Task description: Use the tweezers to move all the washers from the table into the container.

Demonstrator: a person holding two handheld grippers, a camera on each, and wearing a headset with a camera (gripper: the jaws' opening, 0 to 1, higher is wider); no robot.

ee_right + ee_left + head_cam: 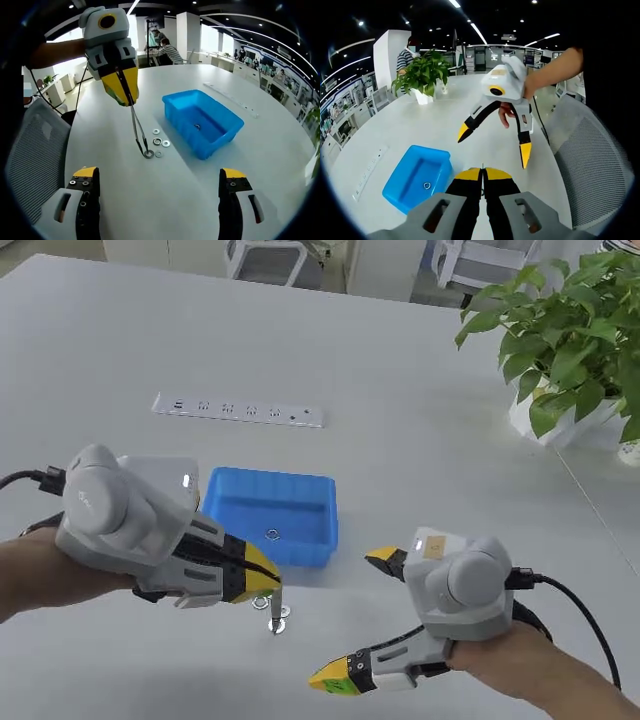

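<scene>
Container (pixel 240 502) holds one washer (pixel 272 534); left tongs (pixel 268 576) clamp tweezers (pixel 276 606), right tongs (pixel 352 618) gape wide.

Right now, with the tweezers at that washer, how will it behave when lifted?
Probably light: the washer is small and thin beside the tweezers. It looks smooth and lies flat on the table, so the tips may slip. Dropped on edge, its round shape could roll.

No legible text, no labels, no numbers
</scene>
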